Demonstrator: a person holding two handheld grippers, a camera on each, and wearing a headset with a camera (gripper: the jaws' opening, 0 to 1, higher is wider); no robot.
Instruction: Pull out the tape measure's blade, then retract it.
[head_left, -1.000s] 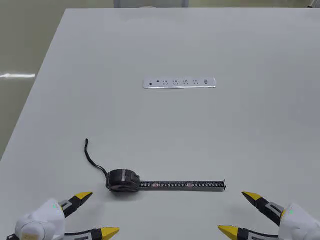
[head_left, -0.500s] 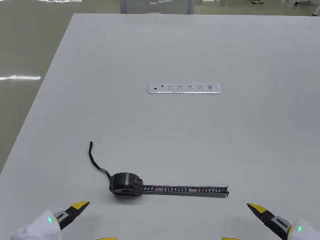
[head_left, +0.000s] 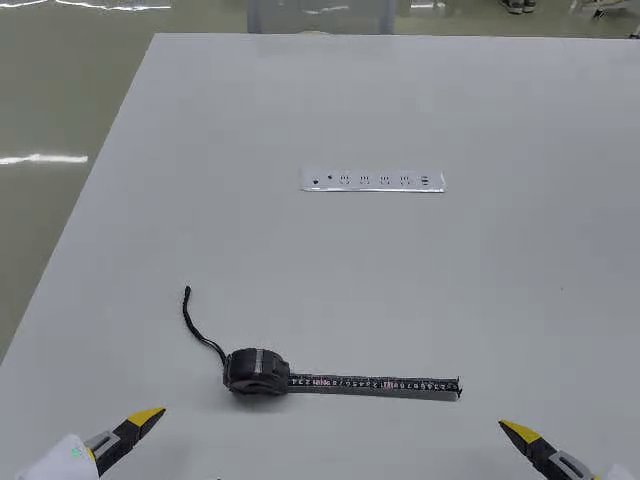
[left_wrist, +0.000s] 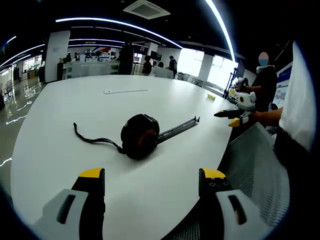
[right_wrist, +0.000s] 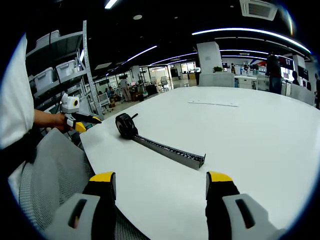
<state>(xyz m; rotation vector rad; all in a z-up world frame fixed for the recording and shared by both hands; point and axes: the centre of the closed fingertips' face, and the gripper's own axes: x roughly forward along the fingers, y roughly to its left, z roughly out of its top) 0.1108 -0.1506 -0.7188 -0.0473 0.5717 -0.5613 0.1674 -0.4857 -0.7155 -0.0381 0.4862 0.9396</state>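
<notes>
A black tape measure (head_left: 256, 372) lies near the table's front edge, its blade (head_left: 375, 385) pulled out to the right and flat on the white table (head_left: 400, 270). A black wrist strap (head_left: 200, 328) trails off its left side. My left gripper (left_wrist: 152, 176) is open, back from the case (left_wrist: 140, 135) at the front edge. My right gripper (right_wrist: 160, 180) is open too, short of the blade's hook end (right_wrist: 200, 160). In the head view a yellow fingertip (head_left: 145, 417) shows at the bottom left and another fingertip (head_left: 520, 433) at the bottom right.
A white power strip (head_left: 372, 181) lies flat at the table's middle, farther back. The table's left edge borders a glossy floor (head_left: 50, 130). A grey mesh chair (right_wrist: 55, 170) sits below the front edge. People and shelves stand in the background of the gripper views.
Both grippers have drawn back toward the bottom of the head view, farther from the tape measure. The tape measure and its extended blade lie as before; the camera tilted slightly.
</notes>
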